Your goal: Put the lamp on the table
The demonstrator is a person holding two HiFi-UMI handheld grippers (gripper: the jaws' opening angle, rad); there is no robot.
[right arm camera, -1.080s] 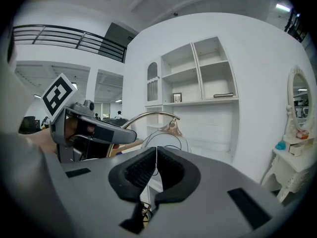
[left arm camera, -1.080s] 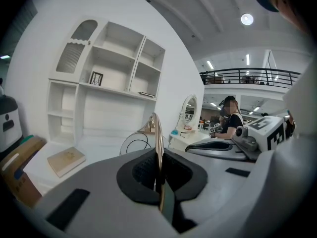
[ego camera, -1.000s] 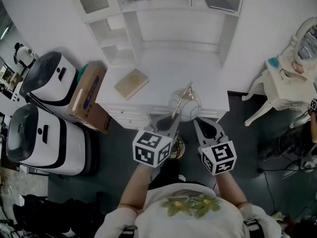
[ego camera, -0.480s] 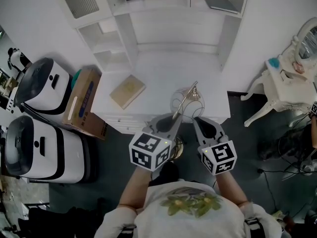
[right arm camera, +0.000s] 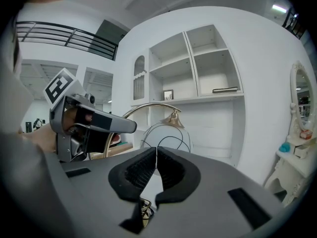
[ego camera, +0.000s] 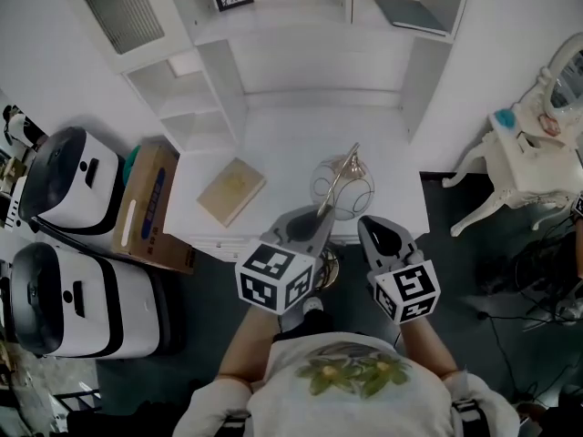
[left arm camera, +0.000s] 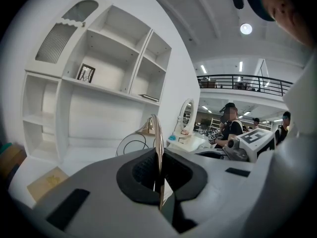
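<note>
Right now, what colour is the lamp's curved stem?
Shiny gold, like polished brass. The stem shows best in the left gripper view.

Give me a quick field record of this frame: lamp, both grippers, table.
lamp: in the air, globe over the table, base out past the front edge
left gripper: jaws shut on the lamp's gold stem
right gripper: jaws together, nothing seen between them
table: white, a book lying on its left part
status: lamp not yet set down
</note>
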